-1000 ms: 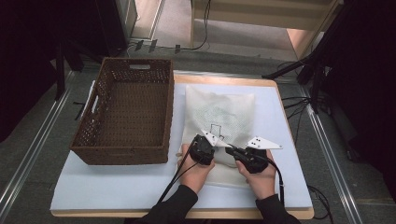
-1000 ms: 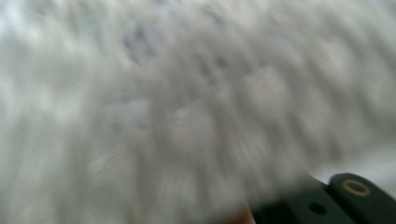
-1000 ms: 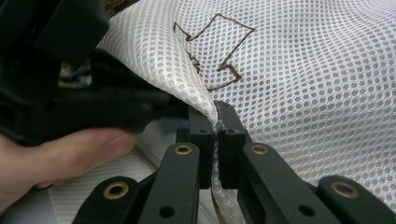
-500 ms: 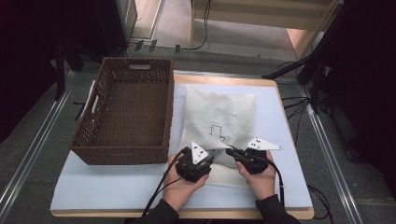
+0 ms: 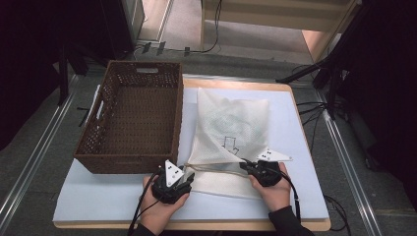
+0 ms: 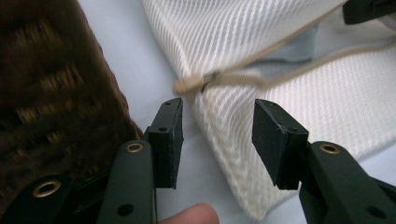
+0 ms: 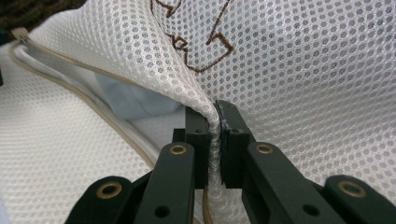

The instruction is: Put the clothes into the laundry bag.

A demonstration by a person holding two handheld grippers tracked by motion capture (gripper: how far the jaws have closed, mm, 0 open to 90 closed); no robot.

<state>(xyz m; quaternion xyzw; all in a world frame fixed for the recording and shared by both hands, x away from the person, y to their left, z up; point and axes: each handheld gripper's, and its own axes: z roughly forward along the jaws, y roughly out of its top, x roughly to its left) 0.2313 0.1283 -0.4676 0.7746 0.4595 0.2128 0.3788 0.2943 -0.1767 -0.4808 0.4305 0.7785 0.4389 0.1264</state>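
**Right gripper pinches the mesh bag while the left stands apart at its zipper end**

In the right gripper view, the right gripper (image 7: pixel 215 140) has its jaws pressed together on a fold of the white mesh bag (image 7: pixel 303 84), the netting squeezed between the two black pads at the middle of the frame. A brown stitched outline shows on the mesh in the upper part of that view.

In the left gripper view, the left gripper (image 6: pixel 217 135) has just been opening its jaws; they stand apart with the bag's woven edge (image 6: pixel 233 140) lying in the gap below, and no pad presses on it. The beige zipper end (image 6: pixel 189 85) sits just above the left pad, in the centre of the frame.

In the high view the bag (image 5: pixel 233 123) lies flat at the middle of the frame, its near left corner drawn toward the left gripper (image 5: pixel 184 179), with the right gripper (image 5: pixel 248 168) at its lower right edge. The brown wicker basket (image 5: pixel 133 118) stands just beside it, left of centre. Both rest on a pale blue mat (image 5: pixel 98 196) covering a wooden table (image 5: pixel 275 87). Cables and dark stands lie on the grey floor along the right and top of the frame.
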